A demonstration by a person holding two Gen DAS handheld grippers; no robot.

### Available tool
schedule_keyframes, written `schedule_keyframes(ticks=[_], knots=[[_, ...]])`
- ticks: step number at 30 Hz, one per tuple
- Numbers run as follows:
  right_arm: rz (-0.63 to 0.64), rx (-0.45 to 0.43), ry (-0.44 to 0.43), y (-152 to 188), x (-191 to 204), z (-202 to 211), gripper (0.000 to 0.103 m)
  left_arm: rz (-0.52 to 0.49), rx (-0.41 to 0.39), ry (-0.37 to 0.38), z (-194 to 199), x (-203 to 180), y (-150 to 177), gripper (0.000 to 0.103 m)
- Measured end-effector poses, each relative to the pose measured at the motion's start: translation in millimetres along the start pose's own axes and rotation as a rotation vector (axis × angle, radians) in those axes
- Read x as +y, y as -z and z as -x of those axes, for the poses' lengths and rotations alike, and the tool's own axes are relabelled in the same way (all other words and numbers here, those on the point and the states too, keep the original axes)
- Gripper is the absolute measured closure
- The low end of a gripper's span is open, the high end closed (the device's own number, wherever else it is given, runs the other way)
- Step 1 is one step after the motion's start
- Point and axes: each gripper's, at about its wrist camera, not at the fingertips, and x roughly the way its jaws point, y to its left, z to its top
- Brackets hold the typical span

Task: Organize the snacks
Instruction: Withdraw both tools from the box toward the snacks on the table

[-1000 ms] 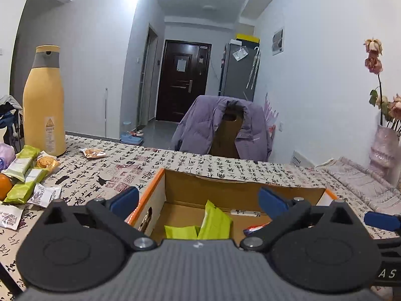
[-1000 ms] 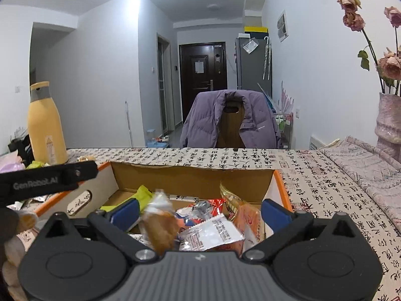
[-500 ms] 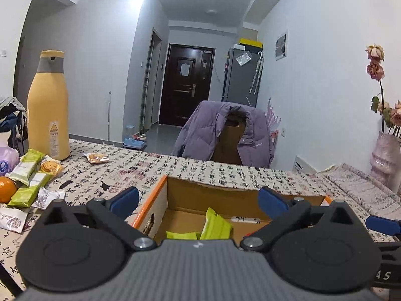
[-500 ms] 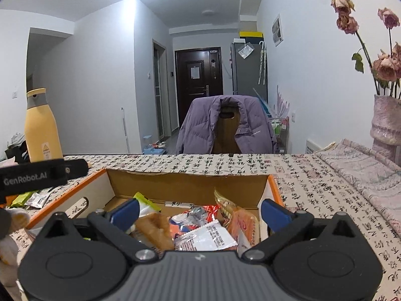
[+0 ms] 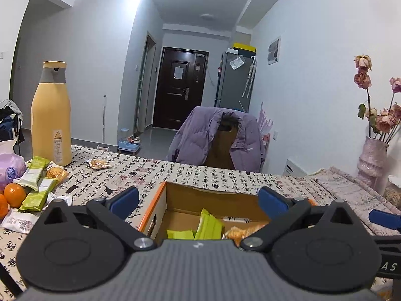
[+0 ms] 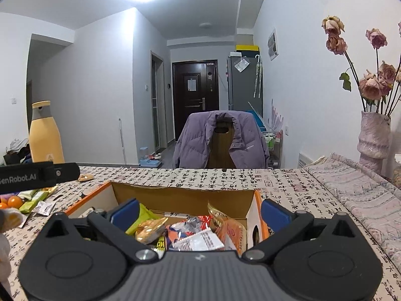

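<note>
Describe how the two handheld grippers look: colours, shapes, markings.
Both the left gripper and the right gripper match: blue pads on black linkage arms, round black housings, a ribbed grey body. White "GenRobot.AI" lettering runs along the left one's side.

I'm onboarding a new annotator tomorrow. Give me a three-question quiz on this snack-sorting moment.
1. True or false: the left gripper holds a snack.
2. Multiple choice: the green packets still outside the cardboard box lie (A) by the vase, (B) near the yellow bottle, (C) on the chair.
3. Fill in: the right gripper is open above the ____.

Key: 1 false, its jaws are open and empty; 2 B; 3 cardboard box.
</note>
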Motion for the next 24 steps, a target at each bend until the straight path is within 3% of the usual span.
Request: schedule_keyframes(ticks=[24], knots=[[-0.014,0.183,0.006,76.4,-15.6,57.1,0.0,-0.107,0.134,0.003,56.1,33.9,71.9,0.0]])
